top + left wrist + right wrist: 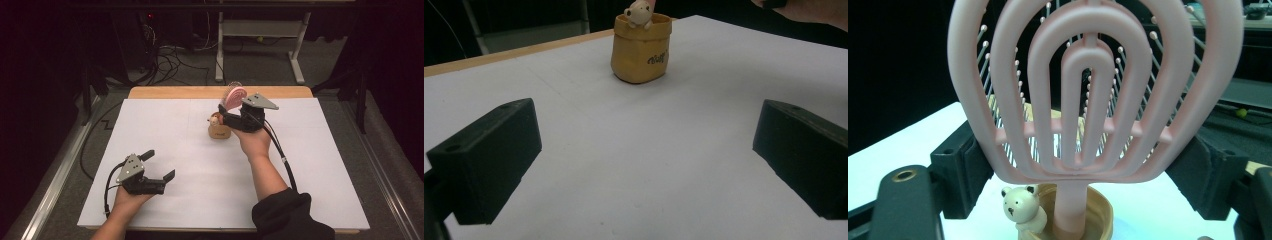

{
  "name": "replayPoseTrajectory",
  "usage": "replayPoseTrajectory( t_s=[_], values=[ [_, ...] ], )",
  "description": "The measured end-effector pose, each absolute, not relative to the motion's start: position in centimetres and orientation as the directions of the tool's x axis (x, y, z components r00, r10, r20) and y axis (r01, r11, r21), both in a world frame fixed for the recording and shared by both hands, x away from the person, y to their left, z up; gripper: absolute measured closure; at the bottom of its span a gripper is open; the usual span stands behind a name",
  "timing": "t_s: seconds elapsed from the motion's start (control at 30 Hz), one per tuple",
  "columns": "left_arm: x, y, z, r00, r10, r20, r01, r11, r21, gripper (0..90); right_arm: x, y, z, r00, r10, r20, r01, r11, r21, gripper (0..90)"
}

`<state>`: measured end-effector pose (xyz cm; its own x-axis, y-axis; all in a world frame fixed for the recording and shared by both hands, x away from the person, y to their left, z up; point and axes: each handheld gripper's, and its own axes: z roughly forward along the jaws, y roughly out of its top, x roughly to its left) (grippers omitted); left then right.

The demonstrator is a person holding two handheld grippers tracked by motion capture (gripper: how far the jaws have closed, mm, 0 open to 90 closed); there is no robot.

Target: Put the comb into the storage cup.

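A pink hairbrush (235,96) stands upright with its handle down in a small tan cup (219,132) near the middle of the table. A little bear figure (215,120) perches on the cup's rim. My right gripper (227,116) is at the cup; in the right gripper view its jaws press on both edges of the hairbrush (1088,90) head, above the cup (1098,210) and bear (1020,207). My left gripper (161,164) rests open at the near left, holding nothing. In its view the left gripper (644,150) faces the cup (640,55) from a distance.
A white sheet (175,130) covers the table, with a wooden edge (200,92) showing at the far side. Beyond it on the floor are tangled cables (170,60) and a white desk frame (260,30). A metal rail (55,185) runs along the left.
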<state>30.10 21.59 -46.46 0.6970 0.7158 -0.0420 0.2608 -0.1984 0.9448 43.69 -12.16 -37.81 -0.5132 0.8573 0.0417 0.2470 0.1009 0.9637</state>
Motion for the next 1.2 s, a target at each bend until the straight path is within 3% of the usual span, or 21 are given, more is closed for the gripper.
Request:
replayPoseTrajectory(
  t_s=[1.2],
  values=[
    [30.0,21.1,-46.6,0.707,0.706,-0.033,0.261,-0.217,0.941,0.0,43.5,-12.8,-39.9,-0.510,0.856,0.085,0.283,0.073,0.956,19.4]
  ],
)
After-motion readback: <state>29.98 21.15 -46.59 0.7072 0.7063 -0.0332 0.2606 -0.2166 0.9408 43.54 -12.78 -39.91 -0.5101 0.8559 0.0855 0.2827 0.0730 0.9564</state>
